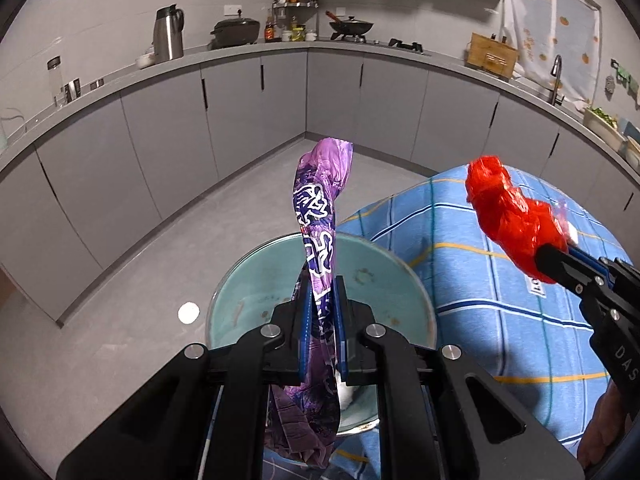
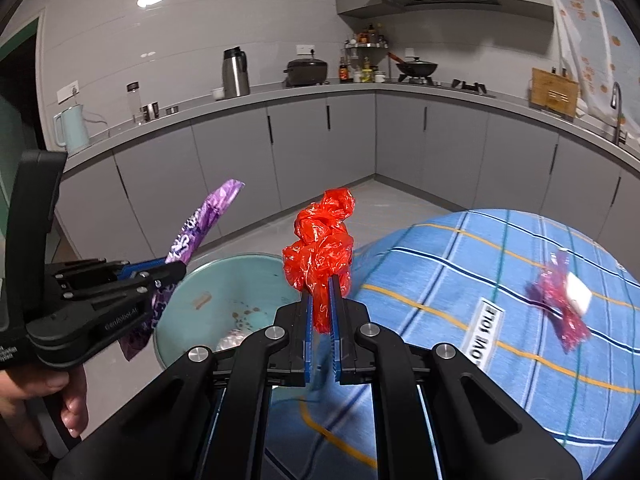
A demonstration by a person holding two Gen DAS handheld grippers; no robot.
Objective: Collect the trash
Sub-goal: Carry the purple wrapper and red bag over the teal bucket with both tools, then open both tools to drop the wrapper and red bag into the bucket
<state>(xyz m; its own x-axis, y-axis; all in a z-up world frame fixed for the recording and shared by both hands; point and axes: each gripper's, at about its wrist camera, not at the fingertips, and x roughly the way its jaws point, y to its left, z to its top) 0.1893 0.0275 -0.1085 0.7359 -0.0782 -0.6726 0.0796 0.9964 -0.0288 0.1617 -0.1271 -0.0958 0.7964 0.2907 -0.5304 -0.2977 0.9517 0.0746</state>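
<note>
Pinched between the left gripper's (image 1: 322,300) blue pads, a purple wrapper (image 1: 320,216) stands up above the teal bin (image 1: 240,280). Right gripper (image 2: 322,300) clamps a crumpled red bag (image 2: 320,248) beside the bin, over the blue checked cloth (image 2: 500,248). One pink wrapper (image 2: 560,300) lies on the cloth, well apart. Grey cabinets (image 2: 320,140) stand behind.

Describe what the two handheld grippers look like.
Both the left gripper and right gripper are matte black, angular linkage frames with silver round pivot bolts and flat blue-padded fingers. White lettering marks their sides. Bare hands hold them; no cables show.
</note>
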